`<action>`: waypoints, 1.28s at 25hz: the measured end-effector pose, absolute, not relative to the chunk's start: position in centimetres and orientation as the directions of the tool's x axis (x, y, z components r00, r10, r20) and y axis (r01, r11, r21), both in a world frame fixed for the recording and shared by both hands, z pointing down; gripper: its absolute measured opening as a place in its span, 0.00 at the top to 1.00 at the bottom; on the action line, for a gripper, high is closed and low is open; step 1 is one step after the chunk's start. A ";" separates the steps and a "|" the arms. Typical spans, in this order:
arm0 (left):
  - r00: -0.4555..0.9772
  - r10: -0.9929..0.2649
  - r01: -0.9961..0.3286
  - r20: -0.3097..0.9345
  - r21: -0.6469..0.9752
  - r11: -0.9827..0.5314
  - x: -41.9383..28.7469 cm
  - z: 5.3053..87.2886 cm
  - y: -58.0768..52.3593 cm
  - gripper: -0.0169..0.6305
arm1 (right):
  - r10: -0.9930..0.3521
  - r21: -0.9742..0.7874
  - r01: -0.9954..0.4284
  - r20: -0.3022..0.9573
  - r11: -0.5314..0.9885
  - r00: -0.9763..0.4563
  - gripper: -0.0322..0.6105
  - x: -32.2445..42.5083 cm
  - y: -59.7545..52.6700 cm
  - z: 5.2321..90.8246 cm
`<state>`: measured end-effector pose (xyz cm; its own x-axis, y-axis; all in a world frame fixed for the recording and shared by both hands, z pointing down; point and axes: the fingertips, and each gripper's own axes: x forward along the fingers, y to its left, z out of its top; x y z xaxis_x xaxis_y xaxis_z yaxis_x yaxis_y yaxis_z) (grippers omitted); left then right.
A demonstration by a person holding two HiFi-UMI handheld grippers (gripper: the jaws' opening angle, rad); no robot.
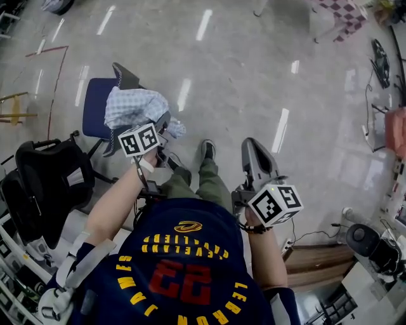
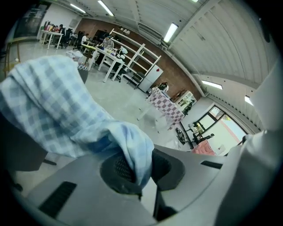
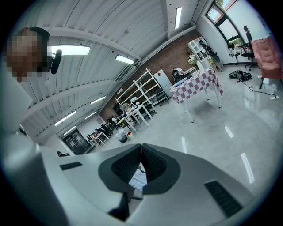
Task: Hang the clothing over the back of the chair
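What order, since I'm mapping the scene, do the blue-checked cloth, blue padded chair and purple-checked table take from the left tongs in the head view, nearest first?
1. blue-checked cloth: clamped in the left tongs.
2. blue padded chair: left, behind the cloth.
3. purple-checked table: far off, top right.

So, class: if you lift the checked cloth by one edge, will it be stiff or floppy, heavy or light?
Probably floppy: the cloth sags in folds from the left tool, shut on its edge. Likely light, as the fabric looks thin. It may slide off the chair unless draped evenly.
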<state>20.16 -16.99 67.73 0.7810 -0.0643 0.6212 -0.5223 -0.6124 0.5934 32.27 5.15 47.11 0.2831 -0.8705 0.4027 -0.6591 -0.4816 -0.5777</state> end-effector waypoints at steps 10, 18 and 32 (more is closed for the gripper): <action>0.676 -0.053 -0.629 0.735 0.538 -0.561 16.9 72.5 -16.9 0.89 | -0.864 -0.580 -0.649 0.418 -0.492 0.281 0.94 31.6 4.9 47.4; 0.609 -0.051 -0.673 0.792 0.481 -0.562 15.1 73.7 -16.9 0.75 | -0.876 -0.595 -0.651 0.402 -0.471 0.267 0.94 31.3 4.7 47.6; 0.568 -0.112 -0.759 0.816 0.466 -0.455 11.0 73.7 -19.0 0.55 | -0.901 -0.606 -0.693 0.407 -0.391 0.153 0.94 29.9 0.4 48.0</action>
<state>11.01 -19.03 73.75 0.5675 -0.1116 0.8158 -0.7589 -0.4553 0.4656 29.94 0.39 47.97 0.1525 -0.9008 0.4066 -0.6929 -0.3908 -0.6060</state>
